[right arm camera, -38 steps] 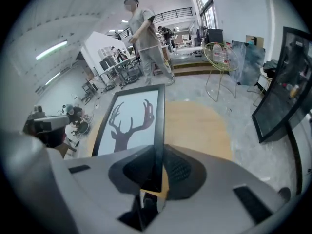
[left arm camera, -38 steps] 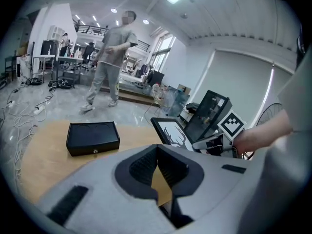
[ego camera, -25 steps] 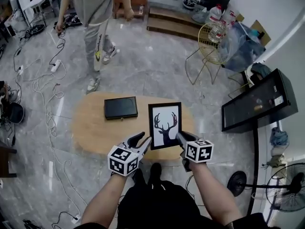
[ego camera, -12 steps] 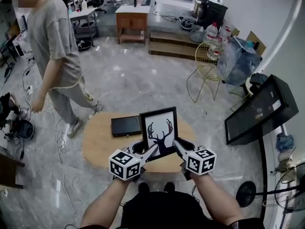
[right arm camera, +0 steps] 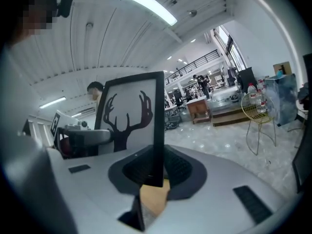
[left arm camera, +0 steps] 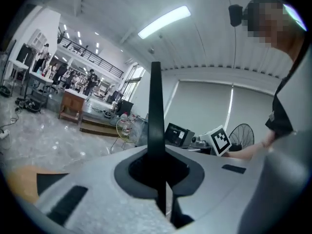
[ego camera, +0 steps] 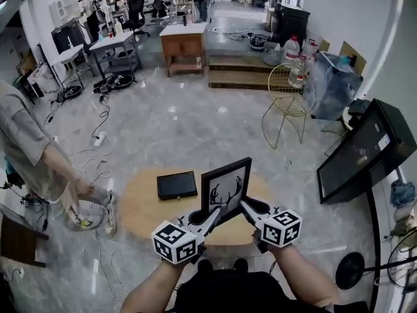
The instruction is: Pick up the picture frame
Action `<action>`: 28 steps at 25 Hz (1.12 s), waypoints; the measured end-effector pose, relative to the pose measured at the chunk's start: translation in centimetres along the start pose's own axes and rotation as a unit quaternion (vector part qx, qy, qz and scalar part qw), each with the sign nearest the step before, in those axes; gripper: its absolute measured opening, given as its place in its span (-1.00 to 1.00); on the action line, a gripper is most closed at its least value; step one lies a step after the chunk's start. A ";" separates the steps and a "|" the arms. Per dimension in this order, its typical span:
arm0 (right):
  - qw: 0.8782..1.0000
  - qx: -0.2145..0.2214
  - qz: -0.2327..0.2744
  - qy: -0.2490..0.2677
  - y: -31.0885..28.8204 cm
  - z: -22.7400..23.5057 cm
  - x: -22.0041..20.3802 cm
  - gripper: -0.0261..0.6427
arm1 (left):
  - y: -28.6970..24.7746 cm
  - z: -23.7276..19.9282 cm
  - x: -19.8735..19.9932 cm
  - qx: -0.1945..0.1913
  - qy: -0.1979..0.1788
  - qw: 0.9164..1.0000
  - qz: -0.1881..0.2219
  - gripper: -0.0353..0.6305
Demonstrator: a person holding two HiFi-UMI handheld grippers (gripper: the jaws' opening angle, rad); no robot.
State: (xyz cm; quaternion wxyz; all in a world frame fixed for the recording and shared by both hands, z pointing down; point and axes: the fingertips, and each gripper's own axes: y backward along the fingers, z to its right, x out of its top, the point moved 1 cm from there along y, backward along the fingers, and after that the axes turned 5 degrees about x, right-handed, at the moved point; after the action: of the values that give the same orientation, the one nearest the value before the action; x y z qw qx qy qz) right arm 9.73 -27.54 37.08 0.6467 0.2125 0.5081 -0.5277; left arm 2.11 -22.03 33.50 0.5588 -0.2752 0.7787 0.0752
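Note:
The picture frame (ego camera: 226, 191), black with a deer-antler silhouette, is held upright in the air above the oval wooden table (ego camera: 140, 204). My left gripper (ego camera: 212, 215) holds its lower left edge and my right gripper (ego camera: 246, 205) its lower right edge. In the left gripper view the thin frame edge (left arm camera: 156, 111) stands between the jaws of the left gripper (left arm camera: 158, 165), which are closing and press on it. In the right gripper view the frame (right arm camera: 131, 121) shows its picture side, with the right gripper (right arm camera: 155, 172) shut on its edge.
A flat black box (ego camera: 176, 184) lies on the table left of the frame. A person (ego camera: 32, 155) stands at the far left among floor cables. A yellow wire chair (ego camera: 287, 90) and a black cabinet (ego camera: 365, 152) stand to the right.
Both grippers rose with the frame, lifting it off the table and tipping it from flat to upright. The left jaws closed on its edge. The person walked to the left.

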 end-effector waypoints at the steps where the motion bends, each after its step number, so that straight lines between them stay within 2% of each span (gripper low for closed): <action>1: 1.000 0.006 0.004 -0.002 0.3 0.2 0.2 -0.71 | -0.3 0.4 0.2 0.000 -0.005 1.000 0.002 -0.84; 5: 0.999 0.024 0.020 -0.004 1.7 1.3 1.1 -0.65 | -1.2 1.0 1.0 0.006 -0.008 1.000 0.008 -0.84; 8: 0.999 0.029 0.026 0.000 2.9 2.2 1.6 -0.67 | -1.6 0.5 1.9 0.029 -0.022 0.999 0.013 -0.84; 12: 0.999 0.026 0.026 -0.010 2.0 0.7 2.9 -0.73 | 2.1 -2.2 5.2 0.067 -0.040 0.997 0.024 -0.84; 16: 1.000 0.010 0.019 -0.008 0.9 -0.5 4.2 -0.85 | 6.7 -5.4 8.1 0.126 -0.069 0.989 0.025 -0.84; 22: 0.999 -0.021 0.025 0.023 5.3 6.2 4.7 -0.87 | 5.9 -5.5 6.8 0.210 -0.102 0.972 0.035 -0.84; 28: 0.996 -0.052 0.053 0.058 7.5 6.9 7.8 -0.87 | 6.6 -7.7 7.1 0.247 -0.096 0.963 0.047 -0.84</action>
State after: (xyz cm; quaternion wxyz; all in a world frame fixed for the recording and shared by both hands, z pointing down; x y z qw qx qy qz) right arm 18.88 -34.15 30.97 0.6535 0.2354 0.5596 -0.4520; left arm -9.27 -22.22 28.59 0.6777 -0.0830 0.7276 -0.0670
